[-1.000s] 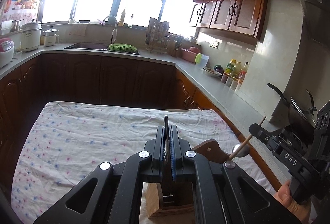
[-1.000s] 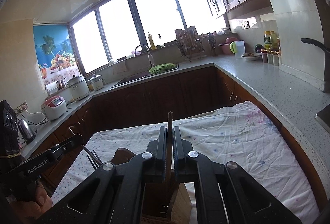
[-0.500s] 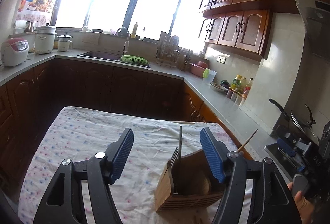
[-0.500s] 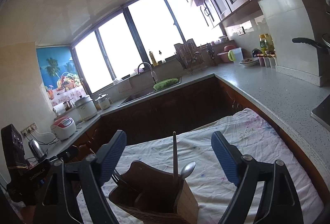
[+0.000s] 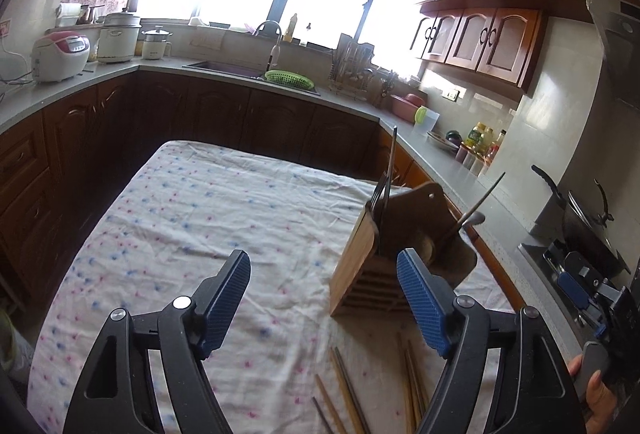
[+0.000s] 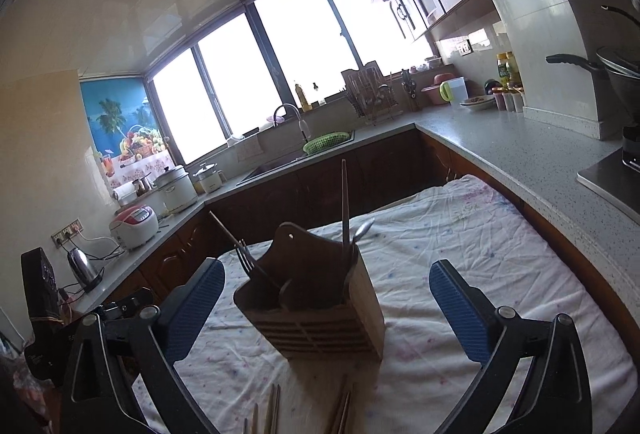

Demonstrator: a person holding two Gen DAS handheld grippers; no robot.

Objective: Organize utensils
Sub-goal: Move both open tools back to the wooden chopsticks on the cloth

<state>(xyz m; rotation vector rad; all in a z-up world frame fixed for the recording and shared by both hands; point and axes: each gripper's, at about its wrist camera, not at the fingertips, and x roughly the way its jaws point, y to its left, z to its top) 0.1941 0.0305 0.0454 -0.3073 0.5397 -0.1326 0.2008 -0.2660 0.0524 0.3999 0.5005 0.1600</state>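
A wooden utensil holder [image 5: 362, 266] [image 6: 316, 314] stands on the floral tablecloth [image 5: 208, 218] [image 6: 460, 246]. It holds a fork [image 5: 376, 194] [image 6: 245, 259], a spoon [image 5: 472, 220] [image 6: 362, 228] and single chopsticks [image 6: 344, 202]. Several loose chopsticks [image 5: 348, 390] [image 6: 272, 414] lie on the cloth in front of the holder. My left gripper [image 5: 322, 298] is open and empty, just before the holder. My right gripper [image 6: 326, 312] is open and empty, its fingers either side of the holder and above it. The right gripper also shows at the left view's right edge [image 5: 580, 298].
Dark wooden cabinets and a grey counter [image 6: 520, 146] wrap round the table. On the counter stand a sink with a green basket [image 5: 289, 77], rice cookers [image 5: 60, 54], a kettle [image 6: 82, 268], condiment bottles [image 5: 480, 142] and a wok on the stove [image 5: 580, 218].
Both grippers were shut on utensils over the holder. They have opened, left the utensils standing in the holder, and pulled back and up, so the loose chopsticks now show.
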